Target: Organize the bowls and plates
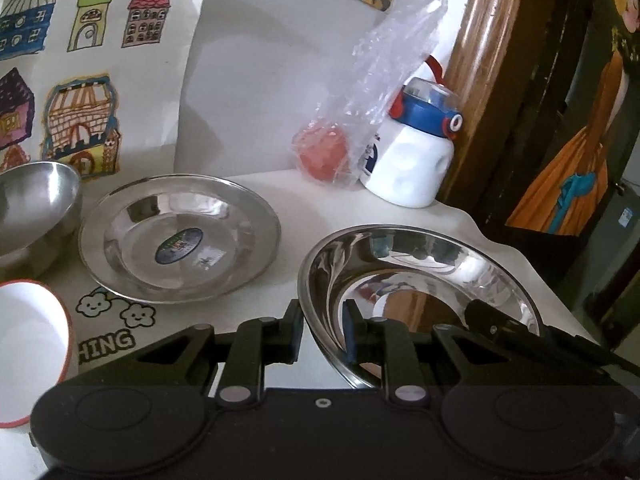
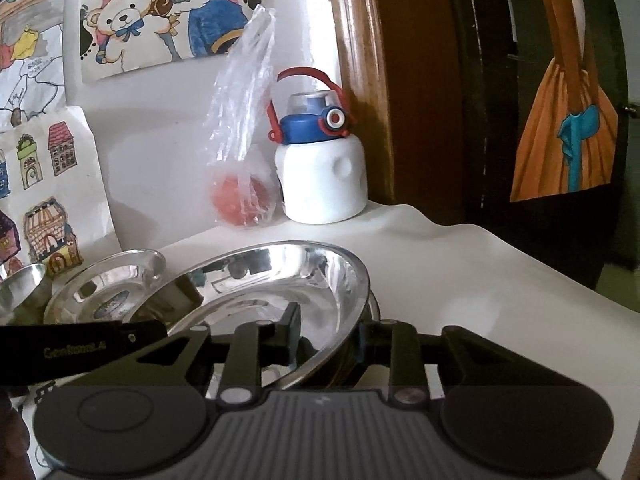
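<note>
A shiny steel plate (image 1: 420, 264) sits at the right of the white table, tilted with its right rim raised in the right wrist view (image 2: 272, 280). My left gripper (image 1: 322, 332) is shut on its left rim, one finger outside and the blue pad inside. My right gripper (image 2: 330, 332) is shut on the near right rim, and one of its fingers (image 1: 486, 318) shows in the left wrist view. A second steel plate (image 1: 180, 240) with a sticker lies flat to the left. Further left stand a steel bowl (image 1: 36, 208) and a white bowl with a red rim (image 1: 28, 344).
At the back stand a white bottle with a blue lid (image 1: 416, 160) and a clear bag holding a red fruit (image 1: 324, 152). A wooden door frame (image 1: 492, 60) rises at the right. The table edge (image 1: 560, 300) runs just beyond the held plate. Drawings cover the wall.
</note>
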{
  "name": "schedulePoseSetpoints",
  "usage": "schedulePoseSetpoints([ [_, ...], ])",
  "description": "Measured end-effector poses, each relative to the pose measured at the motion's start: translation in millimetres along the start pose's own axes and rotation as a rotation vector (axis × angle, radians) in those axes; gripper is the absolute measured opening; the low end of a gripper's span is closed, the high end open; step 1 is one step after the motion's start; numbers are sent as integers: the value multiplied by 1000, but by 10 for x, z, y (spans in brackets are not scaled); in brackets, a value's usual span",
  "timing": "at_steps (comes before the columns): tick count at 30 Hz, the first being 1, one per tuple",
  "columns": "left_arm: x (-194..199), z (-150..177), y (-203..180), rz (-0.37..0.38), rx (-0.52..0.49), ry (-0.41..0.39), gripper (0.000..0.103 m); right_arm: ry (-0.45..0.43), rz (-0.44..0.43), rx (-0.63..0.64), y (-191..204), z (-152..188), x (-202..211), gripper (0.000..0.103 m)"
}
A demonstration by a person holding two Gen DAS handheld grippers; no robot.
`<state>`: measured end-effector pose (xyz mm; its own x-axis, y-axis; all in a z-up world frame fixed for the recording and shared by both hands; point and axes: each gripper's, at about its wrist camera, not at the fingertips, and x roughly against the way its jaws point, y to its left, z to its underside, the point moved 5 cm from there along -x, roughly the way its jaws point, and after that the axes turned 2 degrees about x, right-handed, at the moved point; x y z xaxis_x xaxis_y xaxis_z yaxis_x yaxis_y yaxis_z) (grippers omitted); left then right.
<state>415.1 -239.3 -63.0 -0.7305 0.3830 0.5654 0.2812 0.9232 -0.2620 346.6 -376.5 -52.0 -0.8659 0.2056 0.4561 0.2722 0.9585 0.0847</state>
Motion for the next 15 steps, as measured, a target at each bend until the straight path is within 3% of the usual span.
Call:
schedulePoseSetpoints([
  [11, 34, 33, -35, -5, -9, 19, 22, 10, 11, 10, -3, 32, 86, 39],
  [15, 86, 38, -30, -6, -8, 20, 22, 11, 3, 12, 22, 27, 122, 51],
])
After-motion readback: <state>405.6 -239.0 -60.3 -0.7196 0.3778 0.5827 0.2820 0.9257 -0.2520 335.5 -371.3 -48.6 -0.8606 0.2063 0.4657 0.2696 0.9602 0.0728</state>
